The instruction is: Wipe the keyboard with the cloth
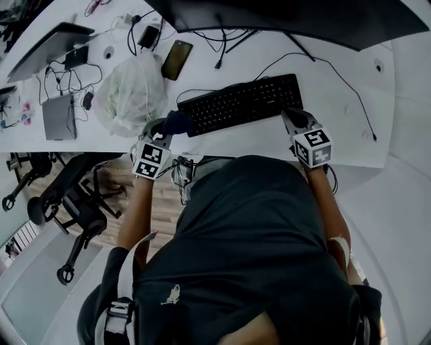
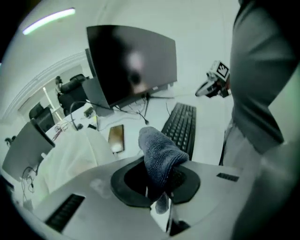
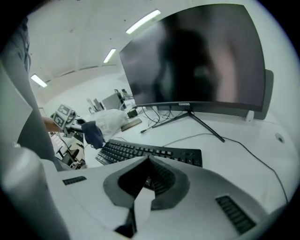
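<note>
A black keyboard [image 1: 242, 102] lies on the white desk [image 1: 337, 87] in front of a monitor. My left gripper [image 1: 168, 127] is shut on a dark blue cloth [image 1: 180, 122], which is bunched at the keyboard's left end. In the left gripper view the cloth [image 2: 159, 154] sticks up between the jaws, with the keyboard [image 2: 180, 126] just beyond. My right gripper [image 1: 291, 114] is at the keyboard's right front corner. Its jaws [image 3: 147, 159] meet with nothing between them, over the keyboard [image 3: 131, 151]. The cloth [image 3: 93, 133] shows at the left of that view.
A big dark monitor [image 1: 289, 20] stands behind the keyboard, its cable [image 1: 337, 74] trailing right. A phone [image 1: 176, 59], a crumpled plastic bag [image 1: 131, 91], a laptop [image 1: 47, 50] and cables crowd the left of the desk. An office chair [image 1: 74, 202] stands below the desk edge.
</note>
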Demonstrator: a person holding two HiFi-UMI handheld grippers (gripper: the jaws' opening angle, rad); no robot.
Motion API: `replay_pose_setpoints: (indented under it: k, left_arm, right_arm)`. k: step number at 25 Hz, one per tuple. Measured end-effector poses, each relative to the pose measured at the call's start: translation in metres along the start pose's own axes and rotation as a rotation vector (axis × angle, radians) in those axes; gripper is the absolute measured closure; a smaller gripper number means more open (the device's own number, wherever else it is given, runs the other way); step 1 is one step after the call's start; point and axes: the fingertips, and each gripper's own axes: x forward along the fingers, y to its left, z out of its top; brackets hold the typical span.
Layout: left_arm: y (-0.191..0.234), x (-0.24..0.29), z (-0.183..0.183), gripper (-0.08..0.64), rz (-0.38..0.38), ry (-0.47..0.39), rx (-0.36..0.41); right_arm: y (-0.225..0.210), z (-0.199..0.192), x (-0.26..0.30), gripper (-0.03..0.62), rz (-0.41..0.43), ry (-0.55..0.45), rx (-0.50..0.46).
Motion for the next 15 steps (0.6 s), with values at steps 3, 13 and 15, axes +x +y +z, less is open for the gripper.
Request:
replay_pose_setpoints:
  k: [3,13,15]
  left_arm:
    - [0.021,-0.031,0.053,0.532,0.000,-0.222,-0.180]
    - [0.071,-0.142,0.111,0.532,0.031,-0.617,-0.285]
    - [0.079,-0.159,0.108,0.532,0.035,-0.674,-0.315]
  right_arm:
    - [0.021,0.037,-0.021,0.584,0.053,-0.075,-0.021]
    - [0.098,0.122,-0.057,0.584,0.104,-0.206,-0.098]
    - [0.116,0.130,-0.058,0.584,0.114,-0.209,-0.114]
